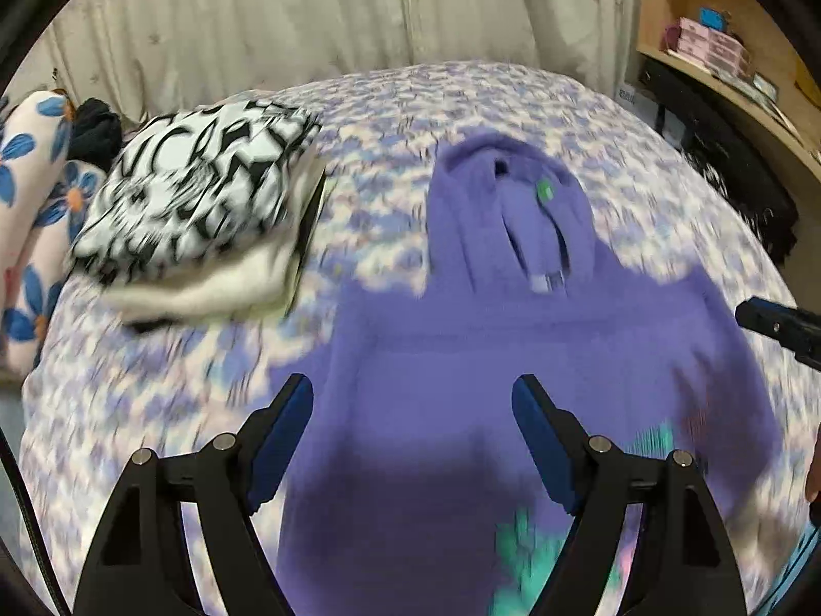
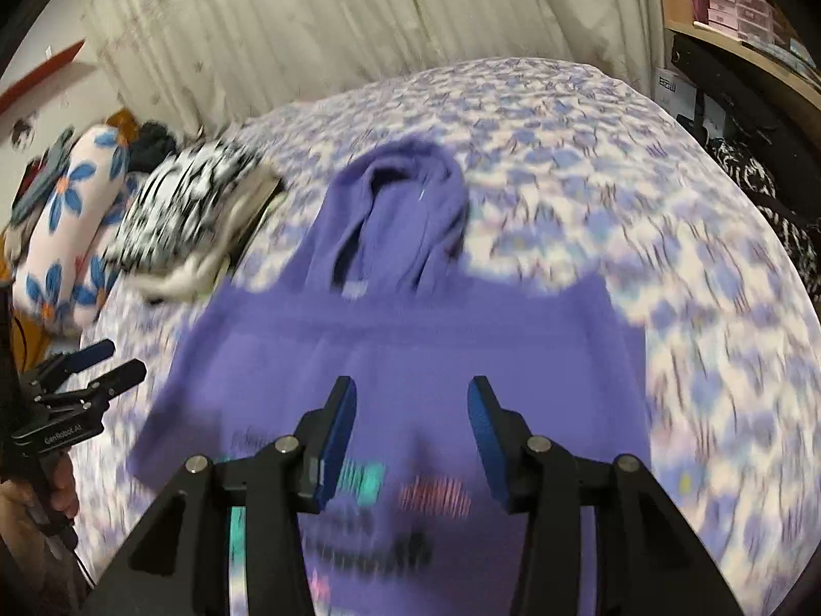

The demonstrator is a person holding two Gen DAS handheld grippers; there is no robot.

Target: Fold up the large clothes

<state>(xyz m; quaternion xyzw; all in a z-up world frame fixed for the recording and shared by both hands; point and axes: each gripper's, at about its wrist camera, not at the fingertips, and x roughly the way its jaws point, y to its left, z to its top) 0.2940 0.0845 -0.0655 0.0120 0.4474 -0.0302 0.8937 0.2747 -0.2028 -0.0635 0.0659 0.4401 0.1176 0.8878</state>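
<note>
Left gripper (image 1: 413, 400): jaws spread wide, blue pads well apart, nothing between them. It hangs above the purple hoodie (image 1: 487, 359) without touching it, as far as the blur lets me judge.

Right gripper (image 2: 410, 405): jaws parted, narrower than the left pair, nothing pinched. Purple cloth shows through the gap, but it lies below the pads.

Hoodie lies flat on the bed (image 1: 513, 97), on a lilac-and-white patterned cover. Hood points toward the curtain (image 1: 308, 15); the body spreads toward the grippers. A teal and red print on the near part of the garment is smeared beyond reading.

Left of the hoodie, apart from it: a stack of folded clothes (image 1: 205, 195), black-and-white patterned piece on top, pale pieces beneath. Past that, at the bed's edge, a pillow with blue flowers (image 1: 31, 190).

Hard to make out:
- both views are streaked with motion blur, so the cover's pattern and the hoodie's hems are soft
- the hoodie's lower edge is cut off behind the gripper bodies in both views
- sleeves cannot be told apart from the body
- a hand (image 2: 31, 513) grips the left tool's handle at the right-wrist view's left edge, mostly cropped
- shelf (image 1: 718, 51) at right holds pink boxes, labels unreadable
</note>
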